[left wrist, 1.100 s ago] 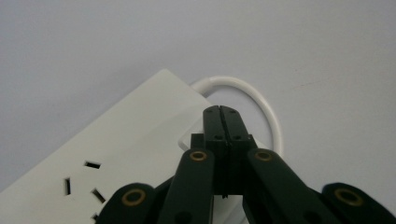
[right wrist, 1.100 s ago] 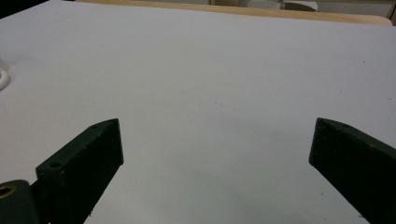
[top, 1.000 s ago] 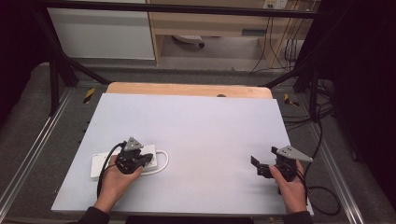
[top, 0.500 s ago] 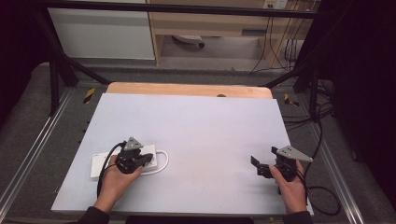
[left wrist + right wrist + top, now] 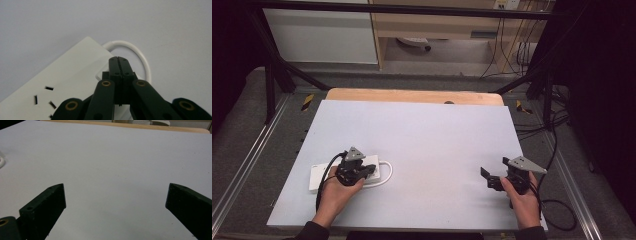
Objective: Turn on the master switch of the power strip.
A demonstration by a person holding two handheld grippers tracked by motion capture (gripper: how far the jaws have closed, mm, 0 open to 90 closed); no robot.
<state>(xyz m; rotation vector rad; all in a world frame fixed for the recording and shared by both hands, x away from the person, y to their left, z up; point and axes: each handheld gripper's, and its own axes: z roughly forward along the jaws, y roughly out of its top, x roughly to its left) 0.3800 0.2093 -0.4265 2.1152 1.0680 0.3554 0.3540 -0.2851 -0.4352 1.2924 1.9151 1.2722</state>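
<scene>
High view: power strip [image 5: 324, 175] lies flat at near-left of table [image 5: 427, 130], long axis running left-right, white cable [image 5: 384, 172] looping off its right end. Left gripper [image 5: 361, 169] directly over strip's right end — jaws pressed together, nothing seen between them, tips above plug end by cable loop [image 5: 140, 53]. Right gripper [image 5: 486, 177] well apart at near-right, jaws spread wide, empty. Judgement: left hand nearer; strip is its job.
</scene>
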